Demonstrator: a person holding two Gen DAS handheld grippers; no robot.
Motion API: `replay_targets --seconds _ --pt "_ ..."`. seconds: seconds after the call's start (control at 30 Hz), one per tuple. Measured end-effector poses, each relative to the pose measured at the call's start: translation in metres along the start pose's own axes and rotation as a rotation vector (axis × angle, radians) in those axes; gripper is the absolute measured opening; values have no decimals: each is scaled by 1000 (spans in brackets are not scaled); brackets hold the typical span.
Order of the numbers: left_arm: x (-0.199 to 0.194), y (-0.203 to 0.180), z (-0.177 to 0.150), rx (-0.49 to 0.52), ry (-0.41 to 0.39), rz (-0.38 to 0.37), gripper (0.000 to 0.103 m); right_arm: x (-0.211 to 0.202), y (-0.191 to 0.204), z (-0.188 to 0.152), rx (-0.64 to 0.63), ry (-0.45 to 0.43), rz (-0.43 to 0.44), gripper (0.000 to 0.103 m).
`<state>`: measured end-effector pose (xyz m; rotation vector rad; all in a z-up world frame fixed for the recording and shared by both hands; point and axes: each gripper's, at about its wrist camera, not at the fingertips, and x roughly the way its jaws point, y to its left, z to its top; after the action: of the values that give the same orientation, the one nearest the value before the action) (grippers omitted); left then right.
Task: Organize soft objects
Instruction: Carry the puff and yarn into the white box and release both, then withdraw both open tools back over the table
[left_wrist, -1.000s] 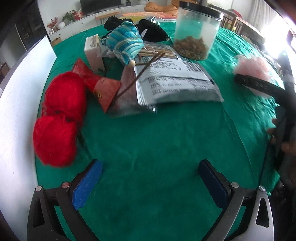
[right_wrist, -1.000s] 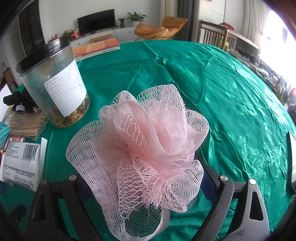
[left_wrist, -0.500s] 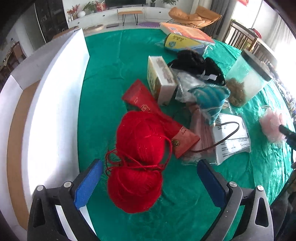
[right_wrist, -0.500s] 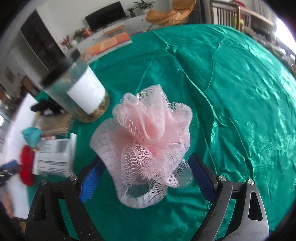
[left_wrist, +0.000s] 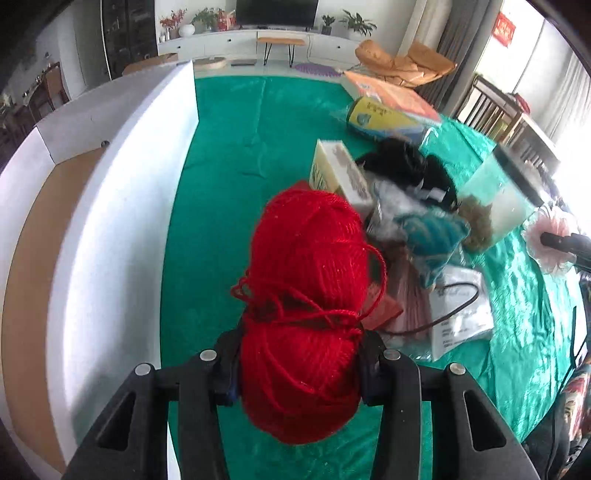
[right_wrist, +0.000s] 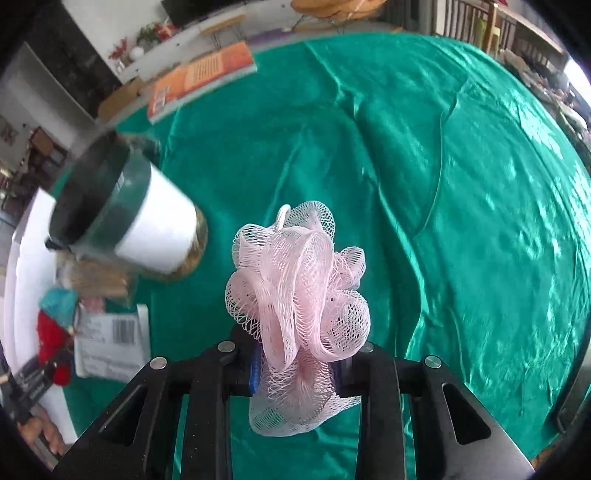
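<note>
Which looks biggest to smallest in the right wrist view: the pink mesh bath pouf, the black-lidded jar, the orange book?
As they look in this view:
1. Pink mesh bath pouf, though it is nearest the lens
2. Black-lidded jar
3. Orange book, farthest off, so true size is unsure

Yarn balls (left_wrist: 303, 314) between the left gripper (left_wrist: 297, 369) jaws, in front of a clutter on the surface (left_wrist: 236, 155): carton (left_wrist: 340, 177) just behind, printed pouch (left_wrist: 461, 317) to the right, jar (left_wrist: 495, 206) farther right. White panel (left_wrist: 110, 229) along the left edge. Mesh pouf (right_wrist: 299, 291) between the right gripper (right_wrist: 295, 369) jaws, jar (right_wrist: 147, 229) to its left, book (right_wrist: 203, 77) far behind.
</note>
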<state>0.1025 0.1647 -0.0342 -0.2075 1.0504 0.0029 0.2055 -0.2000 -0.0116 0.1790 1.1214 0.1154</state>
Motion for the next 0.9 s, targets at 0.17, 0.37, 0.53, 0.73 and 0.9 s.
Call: replay_targets --seconds 0.17,0.37,0.53,0.73,0.9 --pt "-40 13 20 -62 -65 -101 45 -31 24 48 -38 -112 7 29" --pt "-108 44 26 -102 -157 -94 45 -96 139 34 -280 -235 139 29" --pt "-160 121 0 -207 -207 42 45 -114 271 -31 -453 -148 445 29" --pt "-181 171 -35 -278 -207 320 90 -101 384 -96 -523 26 760 85" --pt "-179 157 -44 -277 -271 280 93 -87 384 -107 -545 16 710 83"
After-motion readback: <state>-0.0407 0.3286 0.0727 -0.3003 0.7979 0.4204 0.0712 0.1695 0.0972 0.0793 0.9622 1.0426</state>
